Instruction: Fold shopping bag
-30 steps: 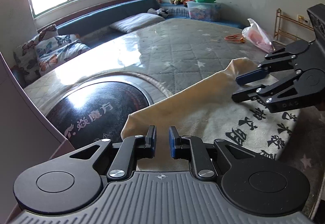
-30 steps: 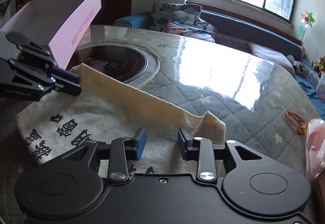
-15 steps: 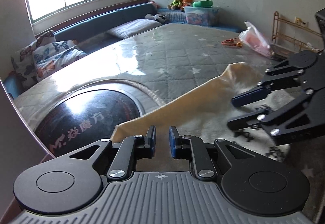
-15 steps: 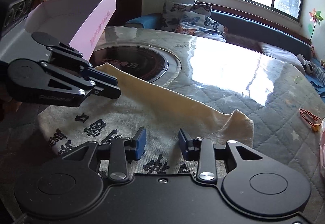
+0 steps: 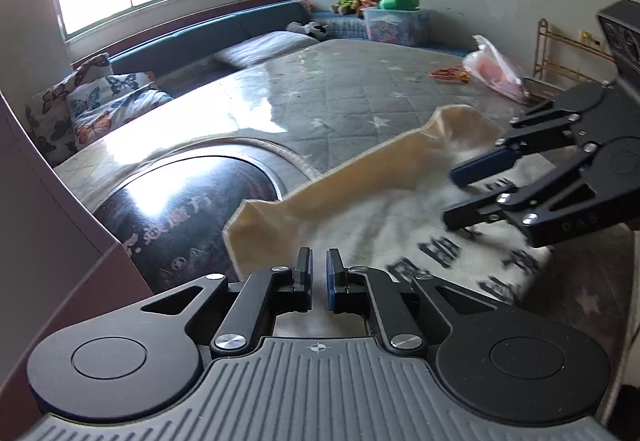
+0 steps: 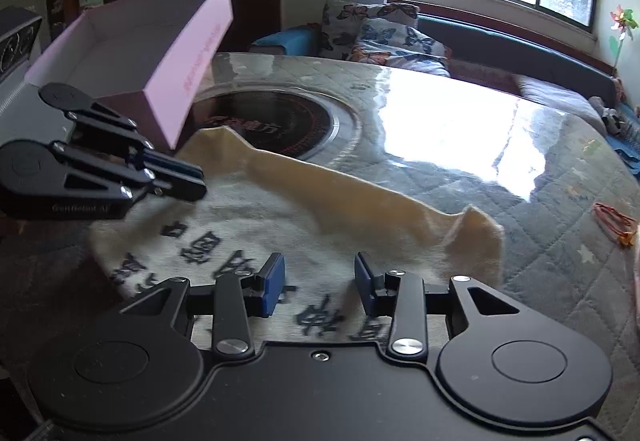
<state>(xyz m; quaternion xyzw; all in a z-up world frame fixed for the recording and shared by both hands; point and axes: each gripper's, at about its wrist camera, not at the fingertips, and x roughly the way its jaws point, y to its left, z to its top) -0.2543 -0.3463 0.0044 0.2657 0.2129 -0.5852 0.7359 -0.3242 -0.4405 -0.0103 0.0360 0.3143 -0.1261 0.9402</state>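
One cream shopping bag spread flat, black print; left tongs clenched empty, right tongs opening, empty.

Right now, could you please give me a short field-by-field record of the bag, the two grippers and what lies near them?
bag: cream cloth bag with dark printed characters, lying on the quilted table cover, far edge rumpled
left gripper: shut, over the bag's near-left part; whether it pinches cloth is unclear
right gripper: jaws opening, above the printed side, nothing between the pads
box: pink open box beyond the bag's left corner
disc: black round disc behind the bag
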